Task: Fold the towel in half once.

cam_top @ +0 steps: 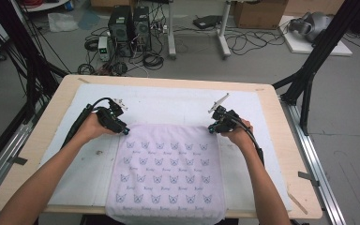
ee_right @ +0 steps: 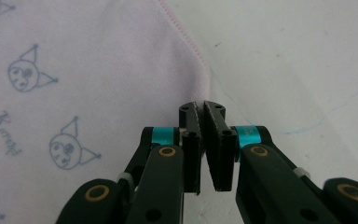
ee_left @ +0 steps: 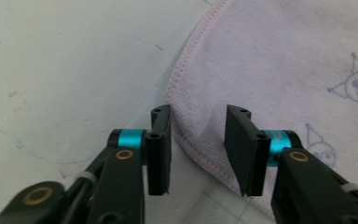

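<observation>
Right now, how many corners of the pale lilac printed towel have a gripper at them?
2. The left gripper straddles the far left corner of the pale lilac printed towel, jaws apart; the right gripper pinches the far right corner. The near corners hang over the table edge, ungripped.

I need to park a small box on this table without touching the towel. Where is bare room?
Bare mat lies beyond the towel, between the left gripper and right gripper and the far edge. Strips flank the towel on both sides. Its far corners are crowded by the grippers.
</observation>
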`<action>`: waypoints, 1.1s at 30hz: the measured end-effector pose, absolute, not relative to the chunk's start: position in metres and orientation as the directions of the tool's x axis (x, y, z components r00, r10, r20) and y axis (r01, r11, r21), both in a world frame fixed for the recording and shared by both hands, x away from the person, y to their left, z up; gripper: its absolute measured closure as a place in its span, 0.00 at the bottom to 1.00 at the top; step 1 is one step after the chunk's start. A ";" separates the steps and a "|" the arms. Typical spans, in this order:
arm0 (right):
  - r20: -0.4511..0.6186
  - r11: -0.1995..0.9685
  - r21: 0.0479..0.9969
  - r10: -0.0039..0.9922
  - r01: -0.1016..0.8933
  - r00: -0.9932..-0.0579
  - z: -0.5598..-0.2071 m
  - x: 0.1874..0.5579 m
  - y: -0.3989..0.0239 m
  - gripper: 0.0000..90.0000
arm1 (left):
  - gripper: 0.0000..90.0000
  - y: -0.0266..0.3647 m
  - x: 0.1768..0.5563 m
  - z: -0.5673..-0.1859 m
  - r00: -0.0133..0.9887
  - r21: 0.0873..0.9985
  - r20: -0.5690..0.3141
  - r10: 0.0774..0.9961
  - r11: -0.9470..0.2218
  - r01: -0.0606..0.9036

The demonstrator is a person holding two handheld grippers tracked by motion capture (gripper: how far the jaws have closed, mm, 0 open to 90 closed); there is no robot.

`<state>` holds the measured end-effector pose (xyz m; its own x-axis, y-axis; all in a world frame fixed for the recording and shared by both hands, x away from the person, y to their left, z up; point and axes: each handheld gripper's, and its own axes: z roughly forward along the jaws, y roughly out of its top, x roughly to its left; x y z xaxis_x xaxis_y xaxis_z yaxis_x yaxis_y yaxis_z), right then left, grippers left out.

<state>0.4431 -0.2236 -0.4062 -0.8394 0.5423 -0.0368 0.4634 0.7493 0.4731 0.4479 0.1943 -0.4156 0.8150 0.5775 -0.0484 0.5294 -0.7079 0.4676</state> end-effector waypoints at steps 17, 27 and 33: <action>0.002 0.669 0.646 0.481 0.368 -0.877 -0.364 0.414 -0.247 0.95 | 0.96 0.205 0.418 -0.367 0.859 0.622 -0.025 0.512 -0.665 0.414; 0.028 0.610 0.753 0.348 0.249 -0.937 -0.343 0.370 -0.263 0.95 | 0.96 0.217 0.374 -0.347 0.911 0.704 -0.014 0.413 -0.643 0.302; 0.063 0.589 0.802 0.073 0.094 -0.995 -0.347 0.339 -0.275 0.95 | 0.96 0.228 0.334 -0.345 0.977 0.735 -0.070 0.199 -0.652 0.186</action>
<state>0.3394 -0.2747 -0.3470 -0.9953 0.0731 0.0633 0.0943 0.5892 0.8024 0.3338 0.2279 -0.3450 0.9775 0.1991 -0.0703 0.1857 -0.6522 0.7349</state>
